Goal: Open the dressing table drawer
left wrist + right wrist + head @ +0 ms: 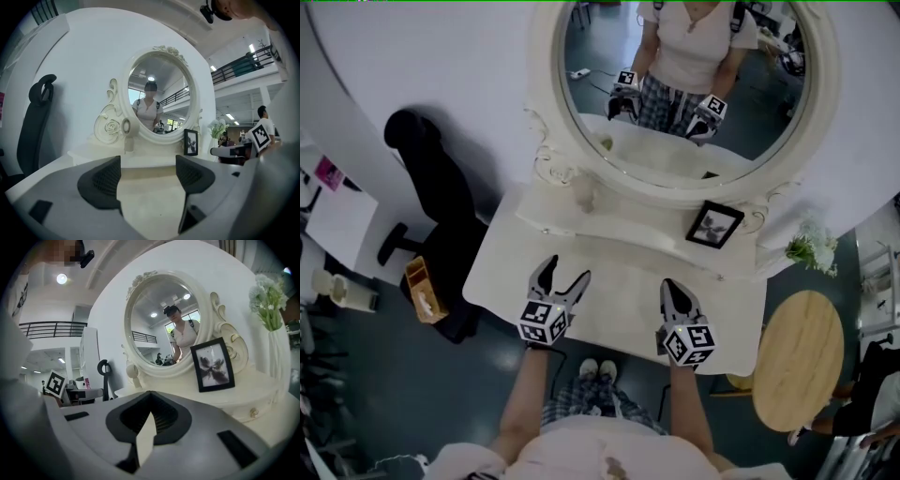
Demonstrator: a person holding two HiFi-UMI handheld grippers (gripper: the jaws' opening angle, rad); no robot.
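One small drawer (239, 409), shut, set into the front of the raised back tier toward the right end of the dressing table (609, 267), marked by a round gold knob (253, 412) — just below the black picture frame (713, 225) standing on that tier. Well short of it, near the table's front edge: right gripper (678, 287), jaws closed together on nothing, held over the right half of the top; left gripper (566, 269), jaws spread wide with only bare tabletop between them, over the left half. Behind the tier, an oval mirror (741, 112) in a carved cream surround, reflecting the person and both grippers. Beyond the right back corner, a spray of white flowers (811, 248); off the left edge, a black office chair (431, 187); off the right front corner, a round wooden side table (797, 361).
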